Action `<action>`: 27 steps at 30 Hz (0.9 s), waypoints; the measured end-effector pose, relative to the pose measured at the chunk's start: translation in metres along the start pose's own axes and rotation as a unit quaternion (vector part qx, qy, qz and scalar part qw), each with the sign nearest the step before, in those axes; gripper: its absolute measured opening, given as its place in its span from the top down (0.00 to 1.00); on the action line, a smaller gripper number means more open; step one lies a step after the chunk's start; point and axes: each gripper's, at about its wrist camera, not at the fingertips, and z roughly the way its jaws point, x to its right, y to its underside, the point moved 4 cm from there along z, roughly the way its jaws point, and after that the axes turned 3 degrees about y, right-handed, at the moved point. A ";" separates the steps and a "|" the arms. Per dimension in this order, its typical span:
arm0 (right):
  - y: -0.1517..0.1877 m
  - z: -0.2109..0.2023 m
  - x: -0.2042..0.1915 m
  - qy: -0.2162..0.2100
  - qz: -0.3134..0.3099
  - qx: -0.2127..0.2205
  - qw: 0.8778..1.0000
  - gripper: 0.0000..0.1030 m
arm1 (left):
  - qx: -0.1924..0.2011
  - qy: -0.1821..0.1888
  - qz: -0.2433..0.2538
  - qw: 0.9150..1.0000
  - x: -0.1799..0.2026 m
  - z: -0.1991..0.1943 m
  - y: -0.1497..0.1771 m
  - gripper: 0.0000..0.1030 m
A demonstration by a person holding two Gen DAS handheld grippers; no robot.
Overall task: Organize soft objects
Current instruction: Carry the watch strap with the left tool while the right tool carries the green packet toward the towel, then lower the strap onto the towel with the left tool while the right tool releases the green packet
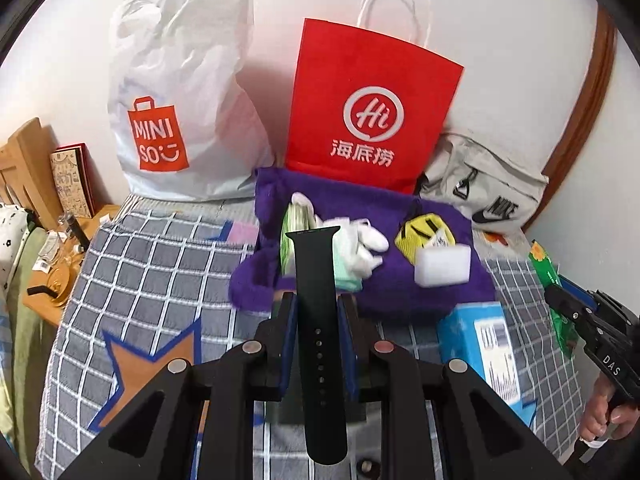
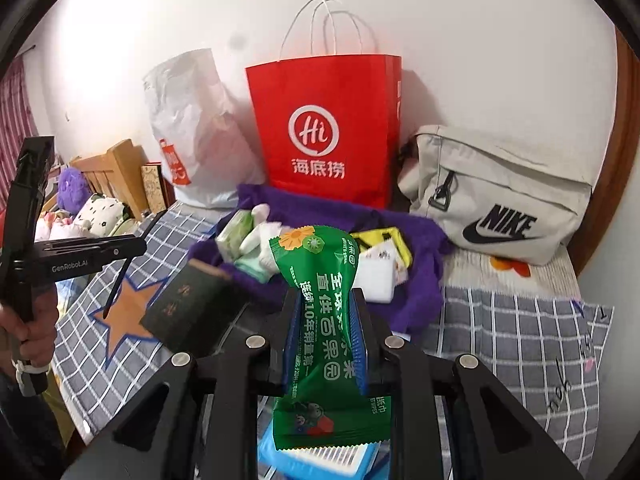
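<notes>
We have both tools loaded over the bed [image 1: 152, 264]; the left gripper [image 1: 318, 312] is nearly closed, pinching a black watch strap [image 1: 320, 320] that stands up between its pads; the right gripper [image 2: 326, 312] is likewise nearly closed, squeezing the waist of a green wet-wipe packet [image 2: 324, 320]. The gathering place, as we judge it, is the purple fleece [image 1: 440, 296] spread near the bed's back edge, just in front of the red paper bag [image 1: 372, 100]; on it already lie a white foam block [image 1: 442, 266], a yellow pouch [image 1: 424, 232] and some white and green soft bits.

To do this step well we should carry each item low over the fleece and let go only above a bare purple patch; the strap is long and could swing, so we keep it upright.

Room is tight: the white plastic bag [image 1: 180, 100] and the grey Nike bag [image 2: 500, 196] crowd the back edge; a blue box [image 1: 488, 344] and a dark booklet [image 2: 188, 308] lie on the checked cover near the fleece's front edge; the two tools should come in side by side, not crossing.
</notes>
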 end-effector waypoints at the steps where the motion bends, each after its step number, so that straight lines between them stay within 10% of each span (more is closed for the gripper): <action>1: -0.003 0.004 0.002 0.000 0.001 -0.001 1.000 0.77 | -0.001 0.002 0.000 1.000 0.000 0.003 -0.003 0.81; 27: -0.081 0.118 0.045 -0.009 0.032 -0.028 0.999 0.77 | -0.030 0.031 0.001 0.999 0.012 0.089 -0.069 0.81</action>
